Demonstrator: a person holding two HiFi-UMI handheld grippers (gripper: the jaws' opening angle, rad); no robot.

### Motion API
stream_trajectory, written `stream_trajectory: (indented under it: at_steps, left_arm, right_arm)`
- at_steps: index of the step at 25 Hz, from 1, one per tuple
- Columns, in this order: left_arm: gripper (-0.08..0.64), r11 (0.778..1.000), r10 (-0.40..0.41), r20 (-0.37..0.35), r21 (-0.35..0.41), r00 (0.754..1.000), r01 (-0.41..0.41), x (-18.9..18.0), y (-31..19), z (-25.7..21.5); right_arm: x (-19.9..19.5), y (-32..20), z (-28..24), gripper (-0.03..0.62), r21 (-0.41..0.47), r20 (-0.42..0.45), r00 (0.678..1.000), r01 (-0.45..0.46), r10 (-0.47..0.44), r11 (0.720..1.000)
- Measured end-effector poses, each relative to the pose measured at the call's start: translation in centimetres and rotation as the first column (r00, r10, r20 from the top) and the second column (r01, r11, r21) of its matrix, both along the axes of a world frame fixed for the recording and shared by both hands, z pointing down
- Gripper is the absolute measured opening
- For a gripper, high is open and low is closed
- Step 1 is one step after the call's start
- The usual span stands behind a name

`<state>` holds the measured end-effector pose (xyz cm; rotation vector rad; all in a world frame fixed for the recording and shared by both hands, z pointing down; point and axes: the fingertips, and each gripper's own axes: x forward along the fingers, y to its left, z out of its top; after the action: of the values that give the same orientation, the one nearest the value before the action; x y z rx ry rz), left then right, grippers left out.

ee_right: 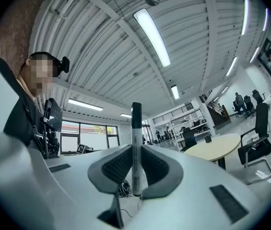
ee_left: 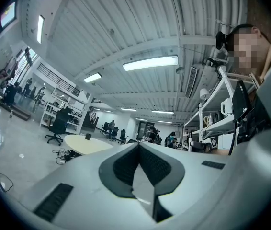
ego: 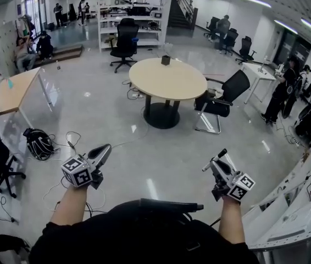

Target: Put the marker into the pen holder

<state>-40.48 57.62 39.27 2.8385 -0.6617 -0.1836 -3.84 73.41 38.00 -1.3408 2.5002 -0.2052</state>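
Marker [ee_right: 136, 143] is pinched across the right gripper [ee_right: 136, 174] jaws. Left gripper [ee_left: 140, 169] jaws are clenched on nothing. The likely pen holder [ego: 166, 60] sits well off at 12 o'clock on the round bench [ego: 183, 84]. Grip's narrow, so a swing on the walk over could pivot the marker loose imo.

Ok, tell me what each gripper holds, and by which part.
The right gripper holds the marker by its white barrel; the dark cap end sticks out past the jaws. The left gripper is shut and empty.
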Motion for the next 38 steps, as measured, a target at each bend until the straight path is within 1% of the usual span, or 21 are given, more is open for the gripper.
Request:
stream_trajectory:
  at_steps: [12,16,19,22,27,30,34,38]
  left_arm:
    - [-0.003,1.0,0.001,0.008,-0.009,1.0,-0.001,7.0,3.8,0.1]
    - [-0.003,1.0,0.007,0.019,-0.029,1.0,-0.006,8.7,4.5,1.0]
    - [-0.003,0.999,0.01,0.025,-0.034,1.0,-0.009,9.5,4.0,1.1]
    - [-0.003,0.999,0.01,0.009,-0.042,1.0,-0.01,9.8,2.5,1.4]
    - [-0.003,0.998,0.051,-0.013,-0.044,0.999,-0.052,10.9,-1.0,1.9]
    - [-0.003,0.996,0.082,-0.034,-0.039,0.996,-0.083,11.0,-4.7,1.8]
    - [-0.003,0.993,0.115,-0.047,-0.026,0.992,-0.116,10.4,-10.6,1.0]
    - [-0.002,0.991,0.134,-0.044,-0.013,0.99,-0.135,8.1,-16.6,0.5]
  right_arm:
    - [5.5,2.3,0.2,0.061,0.002,-0.035,0.998,0.047,-0.046,0.999]
    - [7.0,2.3,1.2,0.061,-0.007,-0.024,0.998,0.055,-0.055,0.998]
    - [7.4,1.7,1.6,0.061,-0.015,-0.02,0.998,0.064,-0.065,0.998]
    - [7.6,0.6,2.1,0.061,-0.028,-0.029,0.997,0.064,-0.065,0.998]
    - [7.2,-2.4,1.7,0.063,-0.035,-0.063,0.996,0.055,-0.057,0.998]
    - [6.7,-5.3,0.9,0.061,-0.032,-0.091,0.995,0.031,-0.034,0.999]
    - [5.7,-10.0,-0.4,0.062,-0.026,-0.106,0.994,-0.007,0.004,1.0]
    - [4.0,-15.5,-1.6,0.062,-0.009,-0.122,0.992,-0.039,0.038,0.999]
